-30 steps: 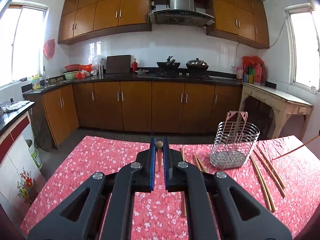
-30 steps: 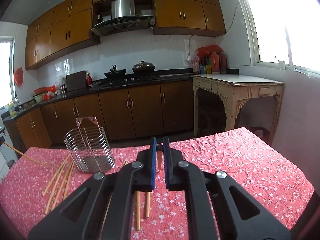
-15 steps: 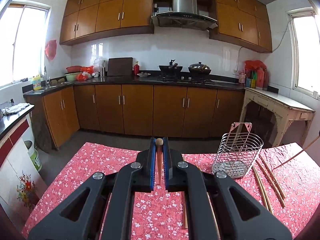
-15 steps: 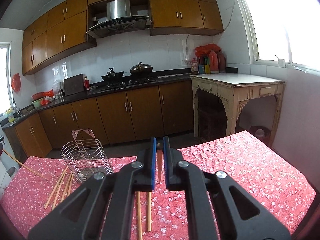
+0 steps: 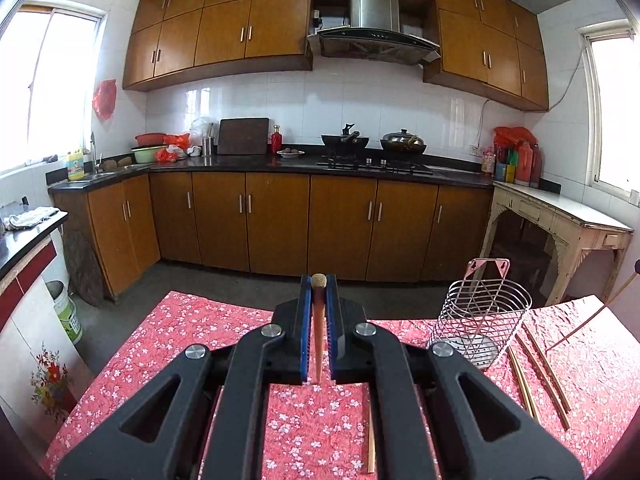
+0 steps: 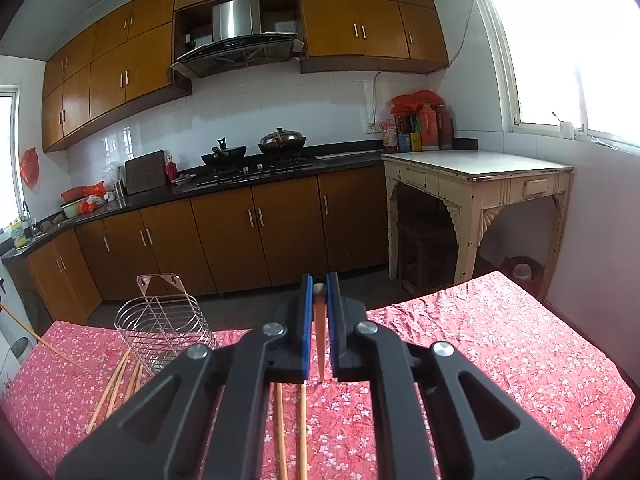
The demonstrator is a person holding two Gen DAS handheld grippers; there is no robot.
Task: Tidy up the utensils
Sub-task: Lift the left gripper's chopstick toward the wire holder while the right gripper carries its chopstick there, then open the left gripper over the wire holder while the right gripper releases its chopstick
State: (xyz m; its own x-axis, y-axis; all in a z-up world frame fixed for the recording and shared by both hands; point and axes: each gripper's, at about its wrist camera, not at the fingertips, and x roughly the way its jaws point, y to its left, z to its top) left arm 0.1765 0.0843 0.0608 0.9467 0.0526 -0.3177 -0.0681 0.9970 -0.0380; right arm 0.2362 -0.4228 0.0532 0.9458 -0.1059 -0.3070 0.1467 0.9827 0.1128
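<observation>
A slim brown wooden chopstick (image 5: 319, 320) is clamped between the blue-padded jaws of the left gripper (image 5: 319, 292). Another wooden chopstick (image 6: 319, 320) is pinched likewise by the right gripper (image 6: 319, 292). A silver wire utensil basket (image 5: 482, 322) stands upright on the red floral tablecloth (image 5: 168, 344), with loose chopsticks (image 5: 540, 372) lying beside it.

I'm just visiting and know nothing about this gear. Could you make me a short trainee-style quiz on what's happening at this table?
1. True or false: the wire basket already holds chopsticks.
2. What is clamped in the left hand-held gripper?
A. a spoon
B. a chopstick
C. nothing
3. Fill in: in the right wrist view, the loose chopsticks lie on the red flowered ____.

Key
1. False. It looks empty.
2. B. The right hand-held gripper clamps another chopstick.
3. Tablecloth.
</observation>
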